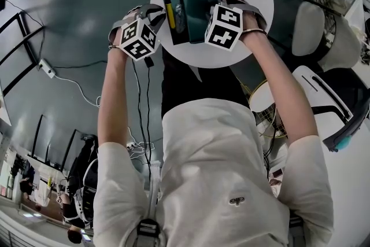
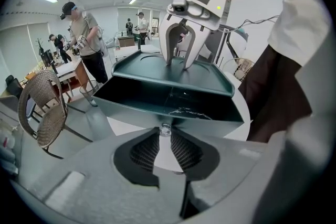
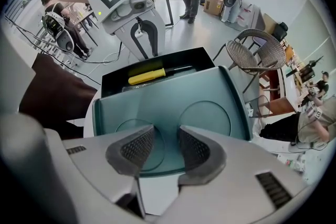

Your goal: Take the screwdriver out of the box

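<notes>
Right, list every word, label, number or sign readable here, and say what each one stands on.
Readable text: none.
White left marker cube and right marker cube: black square patterns only, no letters or digits.
Small emblem on the cream shirt: too small to read.
Dark teal plastic box and yellow-handled screwdriver: no print visible.
</notes>
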`<state>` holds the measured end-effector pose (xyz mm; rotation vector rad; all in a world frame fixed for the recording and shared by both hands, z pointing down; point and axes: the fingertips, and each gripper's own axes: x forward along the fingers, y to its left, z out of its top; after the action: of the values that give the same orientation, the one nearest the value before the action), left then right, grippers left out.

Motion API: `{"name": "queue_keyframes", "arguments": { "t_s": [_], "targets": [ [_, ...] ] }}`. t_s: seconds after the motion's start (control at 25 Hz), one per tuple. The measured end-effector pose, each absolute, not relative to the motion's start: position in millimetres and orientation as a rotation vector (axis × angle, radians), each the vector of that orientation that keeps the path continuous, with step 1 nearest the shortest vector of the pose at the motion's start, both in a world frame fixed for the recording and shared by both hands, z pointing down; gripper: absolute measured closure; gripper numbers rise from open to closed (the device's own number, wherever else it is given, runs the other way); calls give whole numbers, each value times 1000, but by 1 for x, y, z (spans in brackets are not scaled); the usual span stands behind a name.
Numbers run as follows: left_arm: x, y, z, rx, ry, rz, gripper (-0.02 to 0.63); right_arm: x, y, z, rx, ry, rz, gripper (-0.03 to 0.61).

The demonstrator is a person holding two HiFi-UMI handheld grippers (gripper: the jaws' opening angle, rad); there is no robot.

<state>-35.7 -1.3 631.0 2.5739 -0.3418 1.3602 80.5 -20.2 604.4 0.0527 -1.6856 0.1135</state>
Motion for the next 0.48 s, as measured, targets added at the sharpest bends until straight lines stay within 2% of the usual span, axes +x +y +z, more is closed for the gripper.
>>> {"name": "queue_keyframes", "arguments": {
  "t_s": [0.48],
  "targets": [
    [-56,0,632,2563,-339,1404,545,81,-22,605,49,-1685,112,433]
  ]
}}
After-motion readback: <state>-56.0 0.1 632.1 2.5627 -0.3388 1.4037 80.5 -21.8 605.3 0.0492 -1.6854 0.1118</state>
